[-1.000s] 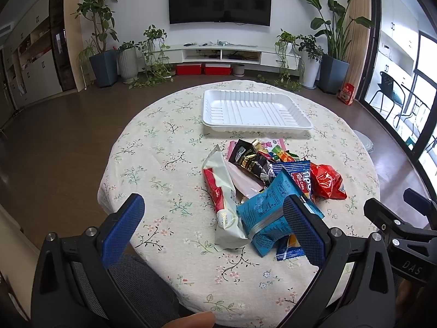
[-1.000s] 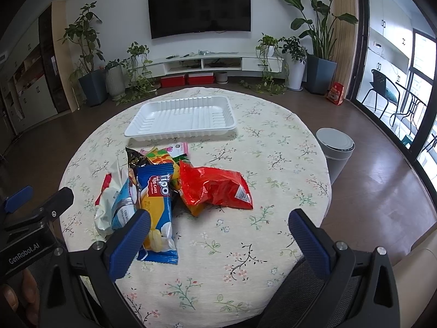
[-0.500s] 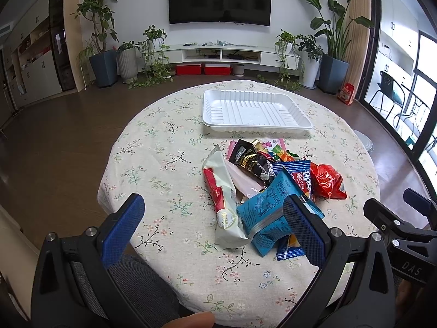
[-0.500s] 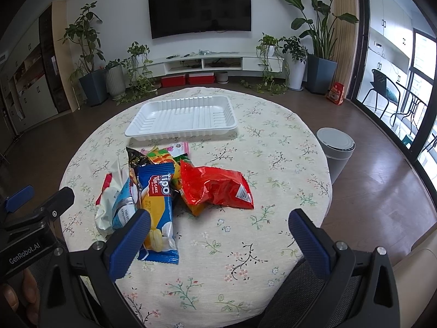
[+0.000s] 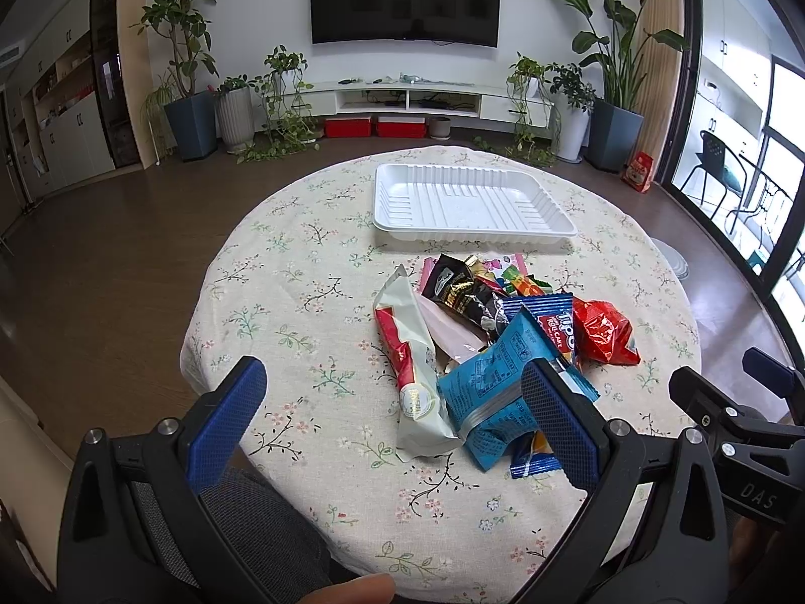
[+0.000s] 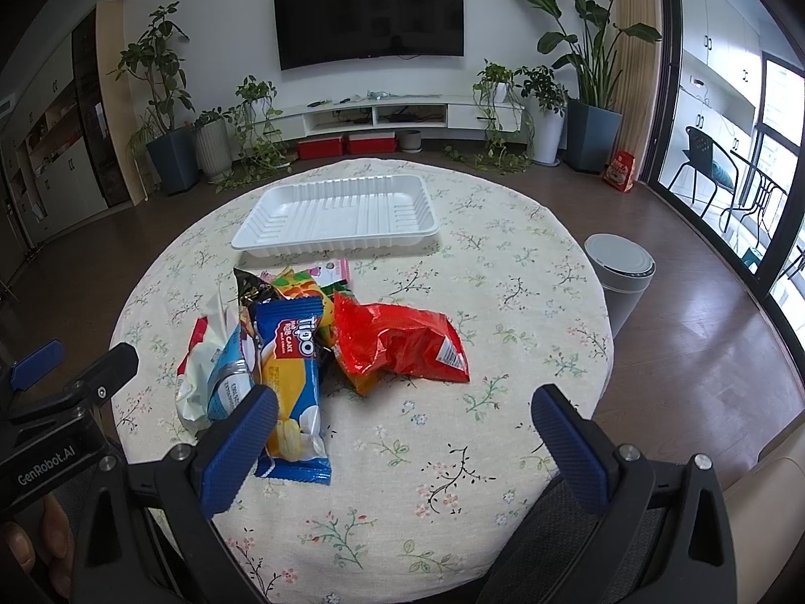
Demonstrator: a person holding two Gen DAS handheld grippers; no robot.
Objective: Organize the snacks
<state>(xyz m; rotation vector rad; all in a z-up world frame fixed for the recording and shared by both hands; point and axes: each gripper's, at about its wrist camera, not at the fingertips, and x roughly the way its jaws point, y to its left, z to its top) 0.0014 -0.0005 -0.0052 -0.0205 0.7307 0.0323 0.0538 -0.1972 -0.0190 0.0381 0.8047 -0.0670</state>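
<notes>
Several snack packets lie heaped mid-table: a red bag (image 6: 402,347), a blue Tipo cake pack (image 6: 292,382), a light blue pouch (image 5: 490,392), a white-and-red wrapper (image 5: 412,367) and a black packet (image 5: 455,292). Beyond the heap sits a white tray (image 5: 468,204) (image 6: 342,214) with nothing in it. My left gripper (image 5: 392,418) hovers open at the table's near edge, short of the heap. My right gripper (image 6: 402,438) is open too, over bare cloth near the Tipo pack. Each gripper shows at the edge of the other's view.
The round table (image 5: 302,272) wears a floral cloth. A grey bin (image 6: 619,272) stands on the floor to its right. Potted plants, a TV console and a wall TV line the far wall. A finger (image 5: 347,589) shows at the bottom edge.
</notes>
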